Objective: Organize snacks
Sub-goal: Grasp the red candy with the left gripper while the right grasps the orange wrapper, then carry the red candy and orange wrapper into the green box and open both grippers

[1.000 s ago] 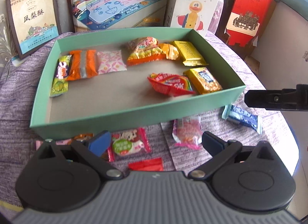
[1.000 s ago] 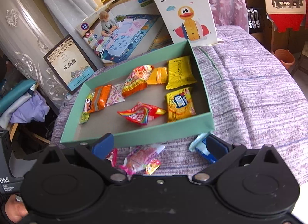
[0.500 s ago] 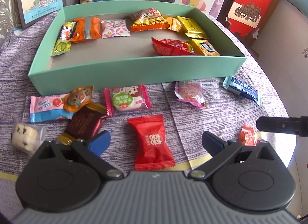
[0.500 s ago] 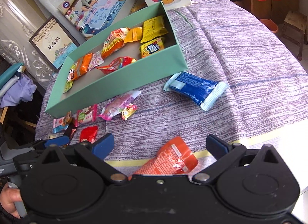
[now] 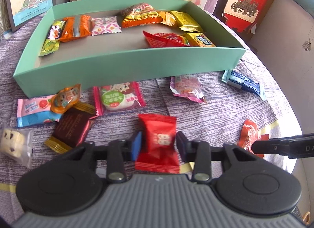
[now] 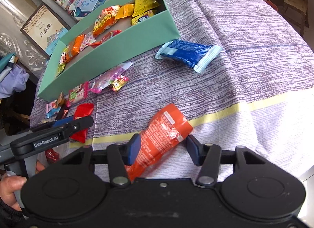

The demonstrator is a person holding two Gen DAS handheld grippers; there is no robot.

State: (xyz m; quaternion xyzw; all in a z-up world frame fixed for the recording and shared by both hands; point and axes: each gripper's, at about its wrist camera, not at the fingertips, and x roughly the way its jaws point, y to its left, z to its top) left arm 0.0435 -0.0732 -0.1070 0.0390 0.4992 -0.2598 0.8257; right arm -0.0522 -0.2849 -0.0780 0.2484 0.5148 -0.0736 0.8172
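The left gripper (image 5: 158, 145) has its 2 blue pads close on each side of a red candy packet (image 5: 158, 141) that lies on the purple cloth (image 5: 215, 106), near the front of the green box (image 5: 127, 65). The pads look like they touch the packet, but I cannot tell if they squeeze it yet. The right gripper (image 6: 162, 150) has its jaws partly open around an orange snack pouch (image 6: 162, 133) that lies slanted near the table's edge. 1 pad touches it and the other is just beside it. Both packs look light, soft and crinkly, and the shiny wrap may slip. I think the fat middle is the best place to hold, not the thin flat ends.
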